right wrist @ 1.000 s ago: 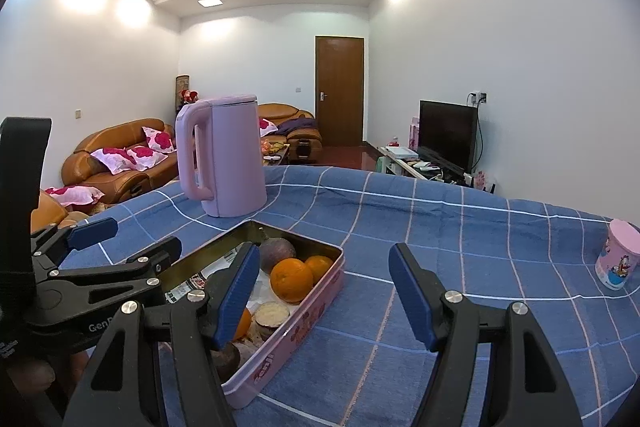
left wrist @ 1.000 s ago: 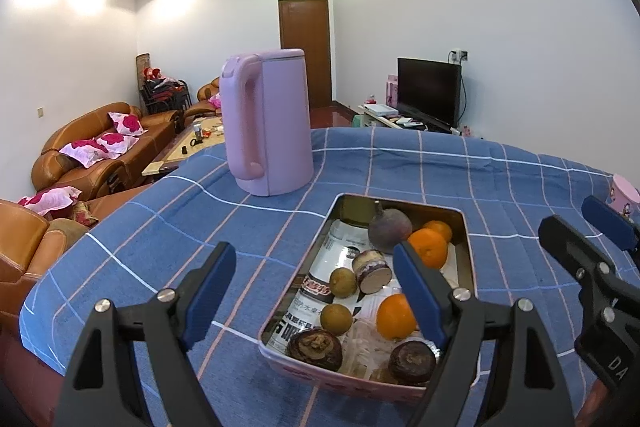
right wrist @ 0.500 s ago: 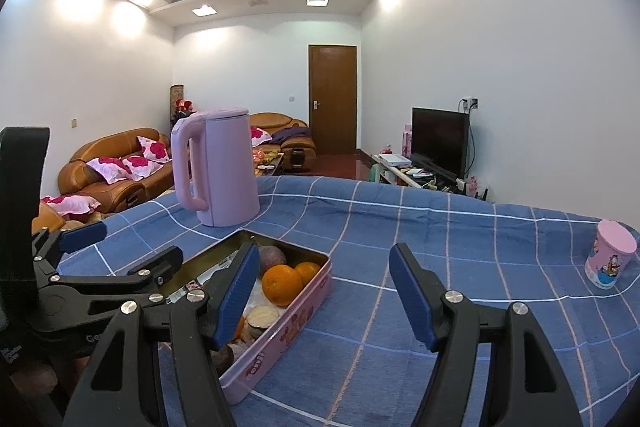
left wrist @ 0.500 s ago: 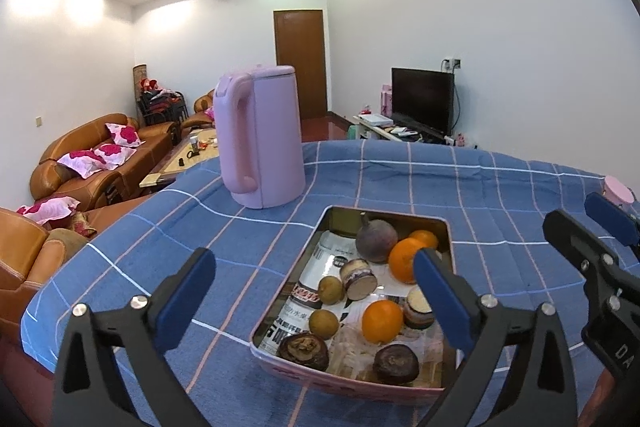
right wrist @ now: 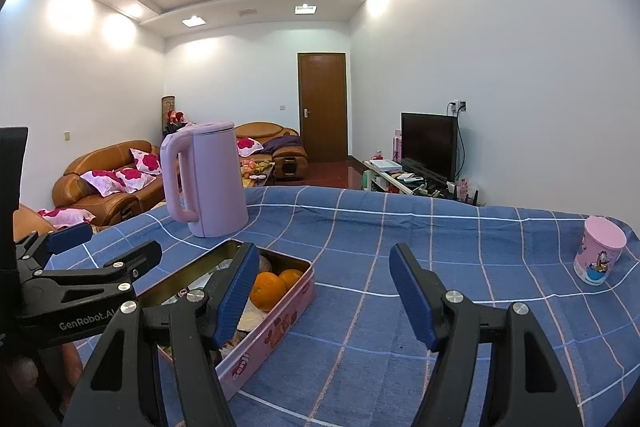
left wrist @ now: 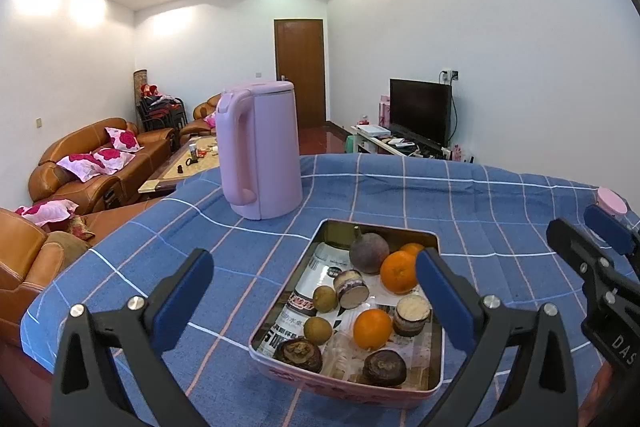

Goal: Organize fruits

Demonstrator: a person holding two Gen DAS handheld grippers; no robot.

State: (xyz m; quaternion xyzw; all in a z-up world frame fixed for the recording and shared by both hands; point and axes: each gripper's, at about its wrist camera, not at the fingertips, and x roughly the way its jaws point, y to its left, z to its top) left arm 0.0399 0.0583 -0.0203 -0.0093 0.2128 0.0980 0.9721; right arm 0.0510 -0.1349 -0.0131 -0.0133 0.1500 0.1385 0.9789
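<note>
While both grippers — left gripper (left wrist: pixel 314 301) and right gripper (right wrist: pixel 322 289) — hover with jaws open and empty, next move is probably reaching an orange (left wrist: pixel 372 323) in the tin (left wrist: pixel 344 389).

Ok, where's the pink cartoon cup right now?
In the right wrist view the pink cartoon cup stands upright at the far right edge of the blue checked tablecloth, well apart from the fruit tin and the kettle.

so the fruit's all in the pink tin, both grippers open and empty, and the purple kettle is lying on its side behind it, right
Not quite: the purple kettle stands upright behind the pink tin, as the left wrist view shows. The rest holds: the fruit lies in the tin, and the left gripper and right gripper are both open and empty.
</note>
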